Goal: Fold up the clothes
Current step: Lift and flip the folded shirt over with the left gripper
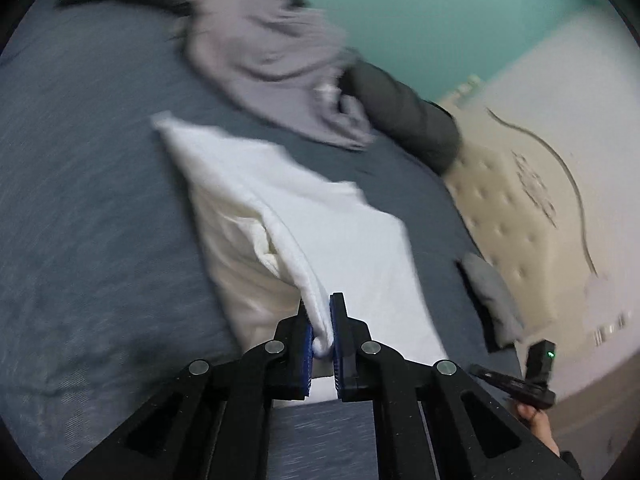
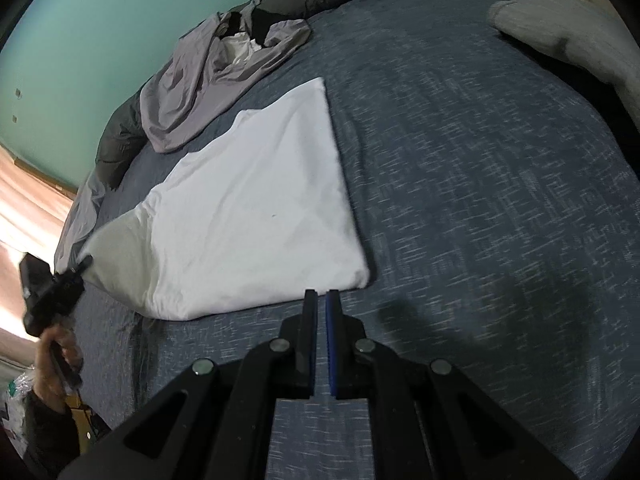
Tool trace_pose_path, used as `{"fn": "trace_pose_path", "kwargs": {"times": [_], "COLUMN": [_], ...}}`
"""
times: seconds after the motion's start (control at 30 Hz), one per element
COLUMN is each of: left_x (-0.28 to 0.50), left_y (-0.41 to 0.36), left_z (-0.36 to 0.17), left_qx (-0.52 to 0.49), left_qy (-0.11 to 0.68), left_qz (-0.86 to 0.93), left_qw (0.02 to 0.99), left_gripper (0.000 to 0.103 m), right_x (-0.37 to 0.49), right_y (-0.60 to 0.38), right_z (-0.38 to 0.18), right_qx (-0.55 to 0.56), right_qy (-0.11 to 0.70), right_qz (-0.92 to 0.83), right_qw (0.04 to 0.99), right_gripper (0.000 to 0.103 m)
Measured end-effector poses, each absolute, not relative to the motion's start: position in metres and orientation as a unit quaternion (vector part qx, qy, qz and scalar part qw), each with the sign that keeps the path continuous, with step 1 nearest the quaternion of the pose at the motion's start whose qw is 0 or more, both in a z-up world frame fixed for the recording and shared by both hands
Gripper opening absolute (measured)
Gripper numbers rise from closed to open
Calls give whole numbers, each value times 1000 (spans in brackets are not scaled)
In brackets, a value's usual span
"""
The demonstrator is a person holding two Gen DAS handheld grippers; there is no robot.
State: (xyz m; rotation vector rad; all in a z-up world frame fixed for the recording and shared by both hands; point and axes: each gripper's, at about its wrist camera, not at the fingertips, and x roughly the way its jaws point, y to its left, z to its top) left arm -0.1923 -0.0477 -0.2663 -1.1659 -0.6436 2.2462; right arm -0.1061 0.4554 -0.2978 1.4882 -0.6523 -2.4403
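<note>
Shirt (image 2: 256,208): white; partly folded on blue bedspread (image 2: 480,200), centre-left of right view; one corner lifted
Left gripper (image 1: 320,320): jaws clamped on shirt corner, bottom centre of left view
Right gripper (image 2: 321,300): jaws together, nothing between; just below shirt's near edge
Grey garment (image 2: 200,80): crumpled, upper left

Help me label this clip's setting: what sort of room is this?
Most likely a bedroom: clothes lie on a bed with a blue-grey woven cover, backed by a beige button-tufted headboard, with a grey pillow at its head.
</note>
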Motion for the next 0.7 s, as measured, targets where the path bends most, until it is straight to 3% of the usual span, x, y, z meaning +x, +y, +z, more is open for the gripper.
{"fn": "trace_pose_path", "kwargs": {"times": [0.27, 0.43, 0.53, 0.6, 0.7], "left_x": [-207, -204, -201, -201, -197], "left_y": [139, 248, 263, 261, 238], "left_z": [-225, -281, -314, -322, -304], "left_qx": [-445, -506, -544, -551, -534], "left_qy": [-117, -69, -64, -74, -84], "left_qz": [805, 759, 740, 736, 748], "left_qw": [374, 403, 390, 386, 385], "left_gripper": [8, 9, 10, 13, 37], "right_x": [-98, -98, -101, -105, -115], "right_y": [487, 495, 493, 487, 477], "right_z": [-296, -301, -304, -305, -304], "right_qx": [496, 504, 508, 509, 507], "right_qy": [-234, -235, -244, -245, -252], "right_qz": [-830, -824, -816, -813, -808], "right_qw": [103, 108, 128, 141, 164], "right_gripper": [4, 4, 4, 4, 4]}}
